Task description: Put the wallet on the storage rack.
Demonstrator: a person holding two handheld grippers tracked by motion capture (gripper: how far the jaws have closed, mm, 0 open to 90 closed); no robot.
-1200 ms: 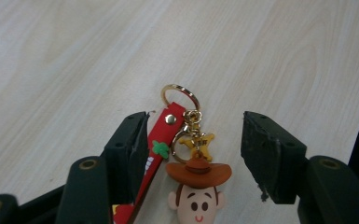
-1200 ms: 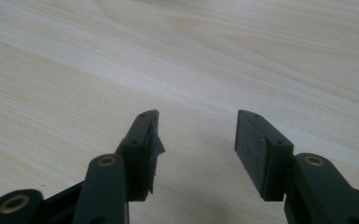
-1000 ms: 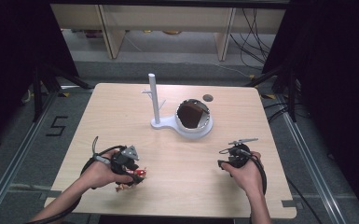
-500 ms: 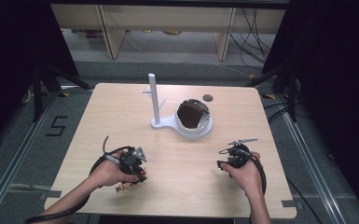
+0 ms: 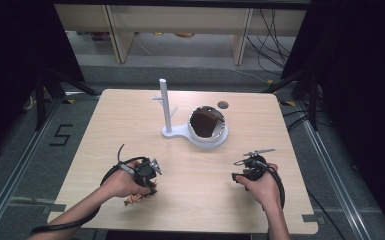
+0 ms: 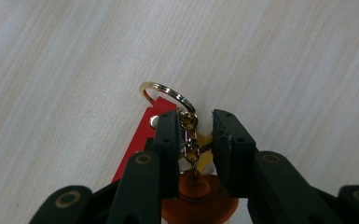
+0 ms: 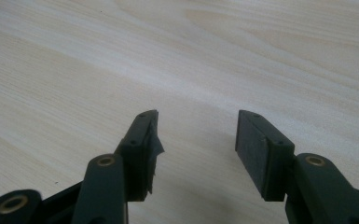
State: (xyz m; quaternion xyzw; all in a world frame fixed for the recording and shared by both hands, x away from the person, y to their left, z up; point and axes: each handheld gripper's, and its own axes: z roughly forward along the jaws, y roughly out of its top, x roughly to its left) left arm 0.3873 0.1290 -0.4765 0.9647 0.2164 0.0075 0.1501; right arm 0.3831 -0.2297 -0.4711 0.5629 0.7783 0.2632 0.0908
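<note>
Near the desk's (image 5: 190, 170) front edge, the left hand-held gripper (image 6: 193, 135) has just been closing around the keychain's (image 6: 189, 133) clasp, pads not yet pressing. Thin links could slip out; the right hand-held gripper (image 7: 196, 135) gapes empty

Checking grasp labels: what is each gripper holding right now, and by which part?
Left gripper: its jaws have just been closing around the keychain at its small swivel clasp, below the gold ring; a gap still shows, so no firm hold yet. Right gripper: open, holding nothing.

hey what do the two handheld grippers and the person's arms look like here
Both grippers are black. The left gripper has two flat, blocky jaws with small screws and brass-coloured pivot rivets; the right gripper has the same, with dark grey pads. In the high view a black cable loops from each, and the forearms are bare, with no sleeves in sight.
</note>
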